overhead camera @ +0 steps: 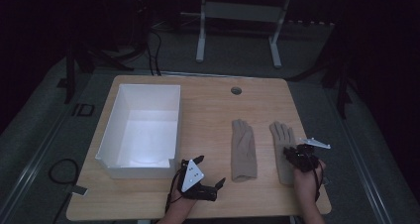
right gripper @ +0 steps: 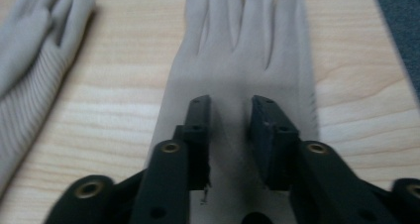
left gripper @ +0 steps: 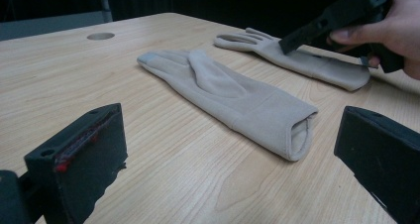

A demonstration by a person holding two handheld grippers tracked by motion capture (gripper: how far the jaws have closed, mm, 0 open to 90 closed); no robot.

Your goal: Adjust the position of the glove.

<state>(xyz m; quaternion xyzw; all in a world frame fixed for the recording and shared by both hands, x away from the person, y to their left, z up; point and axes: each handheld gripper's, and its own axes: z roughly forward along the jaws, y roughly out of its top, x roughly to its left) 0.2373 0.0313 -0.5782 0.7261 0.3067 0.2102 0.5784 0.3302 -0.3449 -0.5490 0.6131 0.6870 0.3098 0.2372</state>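
Right claw (right gripper: 230, 122), jaws slightly apart, straddles the right glove (right gripper: 242, 60); left claw (overhead camera: 210, 170) gapes wide.

right gripper (right gripper: 230, 135) jaws narrowly apart over beige glove (right gripper: 242, 60); second glove (right gripper: 34, 60) at left.

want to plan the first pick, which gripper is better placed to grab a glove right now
Right. The right gripper is already over the right-hand glove, its jaws open astride the palm. The left gripper sits open on the table short of the other glove, near the white box.
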